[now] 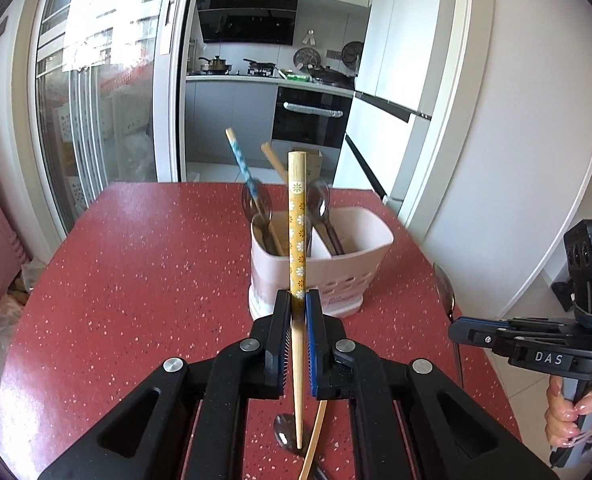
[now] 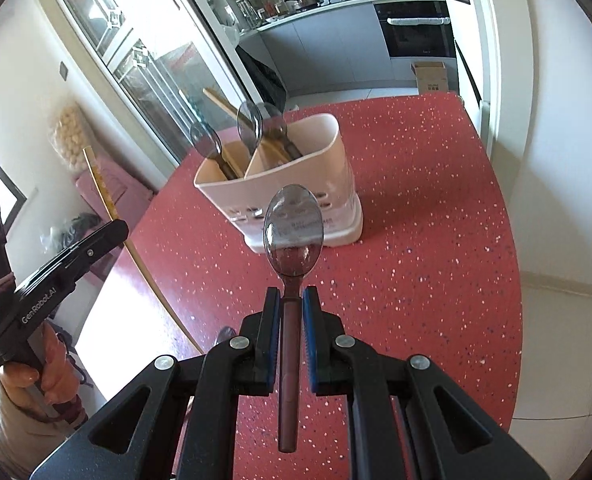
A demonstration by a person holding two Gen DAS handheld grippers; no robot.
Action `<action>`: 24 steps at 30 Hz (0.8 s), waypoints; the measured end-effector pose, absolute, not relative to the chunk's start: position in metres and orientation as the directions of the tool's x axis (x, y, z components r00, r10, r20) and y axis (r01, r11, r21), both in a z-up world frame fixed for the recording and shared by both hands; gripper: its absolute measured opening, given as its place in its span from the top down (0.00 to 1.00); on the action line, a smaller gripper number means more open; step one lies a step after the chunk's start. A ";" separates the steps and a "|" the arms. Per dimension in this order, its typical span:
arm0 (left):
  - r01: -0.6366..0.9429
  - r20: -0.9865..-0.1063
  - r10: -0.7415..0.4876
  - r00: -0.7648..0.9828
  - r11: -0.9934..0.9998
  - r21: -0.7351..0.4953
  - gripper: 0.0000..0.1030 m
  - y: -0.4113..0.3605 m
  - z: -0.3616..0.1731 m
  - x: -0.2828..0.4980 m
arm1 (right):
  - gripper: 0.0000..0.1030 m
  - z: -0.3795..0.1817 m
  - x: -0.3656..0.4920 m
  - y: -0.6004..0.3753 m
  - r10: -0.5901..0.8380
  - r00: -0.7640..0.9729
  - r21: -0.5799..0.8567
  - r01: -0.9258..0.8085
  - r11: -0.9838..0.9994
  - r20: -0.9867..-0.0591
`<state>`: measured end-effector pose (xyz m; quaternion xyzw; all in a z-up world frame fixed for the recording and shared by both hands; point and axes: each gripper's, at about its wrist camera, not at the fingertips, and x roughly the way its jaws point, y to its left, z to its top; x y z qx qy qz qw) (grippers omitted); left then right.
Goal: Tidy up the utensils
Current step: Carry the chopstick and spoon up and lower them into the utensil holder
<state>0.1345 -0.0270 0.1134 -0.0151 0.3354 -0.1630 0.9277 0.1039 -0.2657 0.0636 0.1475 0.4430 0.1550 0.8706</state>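
Note:
My left gripper [image 1: 297, 300] is shut on a yellow flowered chopstick [image 1: 297, 220] and holds it upright in front of the white two-compartment utensil holder [image 1: 360, 280]. My right gripper [image 2: 292, 300] is shut on a spoon [image 2: 293, 236] with a translucent grey bowl and brown handle, held above the table before the holder [image 2: 328, 184]. The holder has spoons and chopsticks in both compartments, including a blue-patterned chopstick [image 1: 240, 160]. In the left wrist view the right gripper [image 1: 496, 332] is at the right with its spoon [image 1: 445, 288].
The red speckled table [image 1: 136, 280] carries the holder. Another chopstick [image 1: 316, 436] and a spoon [image 1: 284, 432] lie on the table under my left gripper. A glass sliding door [image 1: 96, 80] is at the left, and a kitchen lies behind.

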 end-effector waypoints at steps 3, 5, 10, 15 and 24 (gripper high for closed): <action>0.291 -0.596 -0.319 0.737 0.946 -0.146 0.64 -0.025 0.125 0.137 | 0.88 0.069 0.110 -0.266 0.402 0.573 0.398 -0.140 0.907 -0.715; 0.293 -0.576 -0.325 0.750 0.944 -0.151 0.64 -0.023 0.134 0.140 | 0.88 0.075 0.114 -0.267 0.402 0.584 0.398 -0.144 0.906 -0.705; 0.287 -0.542 -0.325 0.775 0.945 -0.156 0.64 -0.022 0.150 0.149 | 0.88 0.087 0.125 -0.268 0.404 0.607 0.401 -0.150 0.904 -0.684; 0.283 -0.510 -0.338 0.791 0.941 -0.185 0.64 -0.021 0.168 0.161 | 0.88 0.096 0.136 -0.267 0.412 0.623 0.410 -0.156 0.899 -0.665; 0.294 -0.448 -0.351 0.822 0.936 -0.193 0.64 -0.026 0.202 0.188 | 0.88 0.128 0.166 -0.262 0.407 0.679 0.399 -0.181 0.899 -0.611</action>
